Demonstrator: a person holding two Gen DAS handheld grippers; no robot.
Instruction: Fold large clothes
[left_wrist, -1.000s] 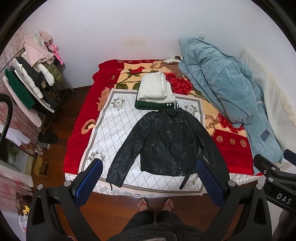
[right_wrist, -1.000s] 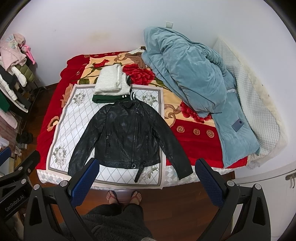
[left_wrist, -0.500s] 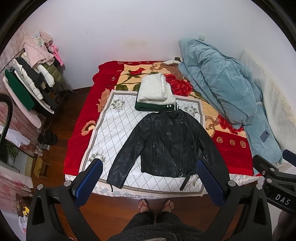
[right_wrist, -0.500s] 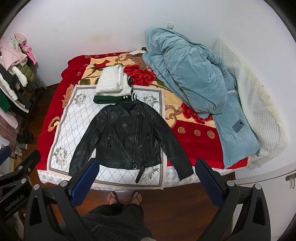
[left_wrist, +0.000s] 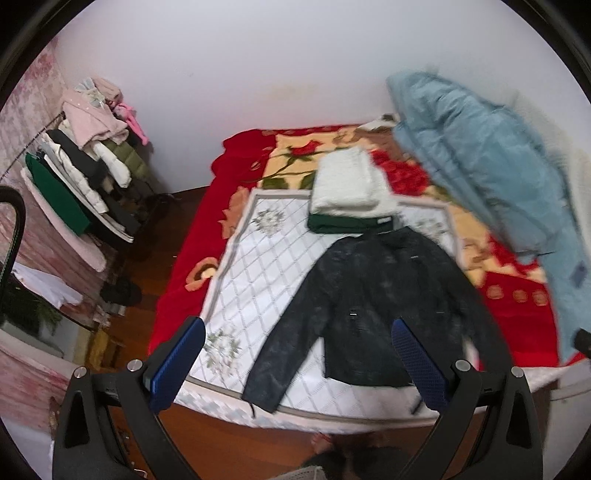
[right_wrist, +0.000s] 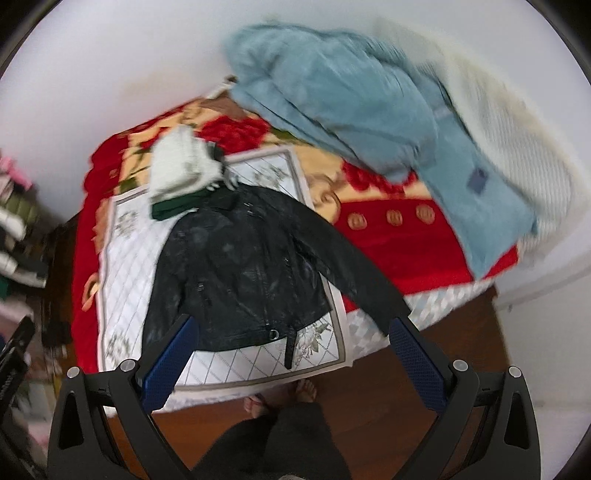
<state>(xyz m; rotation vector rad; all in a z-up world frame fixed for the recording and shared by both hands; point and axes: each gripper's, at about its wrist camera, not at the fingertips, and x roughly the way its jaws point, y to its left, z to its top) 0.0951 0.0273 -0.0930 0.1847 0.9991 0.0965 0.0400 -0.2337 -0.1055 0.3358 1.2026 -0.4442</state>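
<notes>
A black leather jacket (left_wrist: 384, 306) lies spread flat, front up, on a white quilted mat (left_wrist: 258, 266) at the near edge of the bed; it also shows in the right wrist view (right_wrist: 243, 266). Its sleeves splay out to both sides. My left gripper (left_wrist: 295, 362) is open and empty, held above the near left part of the jacket. My right gripper (right_wrist: 291, 365) is open and empty, above the jacket's hem and belt buckle (right_wrist: 274, 334). Both views are blurred by motion.
A folded stack, white garment (left_wrist: 351, 184) over a green one (left_wrist: 343, 223), lies beyond the collar. A blue duvet (left_wrist: 480, 155) is heaped at the right on the red floral blanket (left_wrist: 229, 173). A clothes rack (left_wrist: 81, 173) stands left. The person's feet (right_wrist: 284, 397) are on the wooden floor.
Both grippers have moved forward and down toward the bed, so the jacket looks larger. The left view has swung left, the right view has tilted. Jaws stay open.
</notes>
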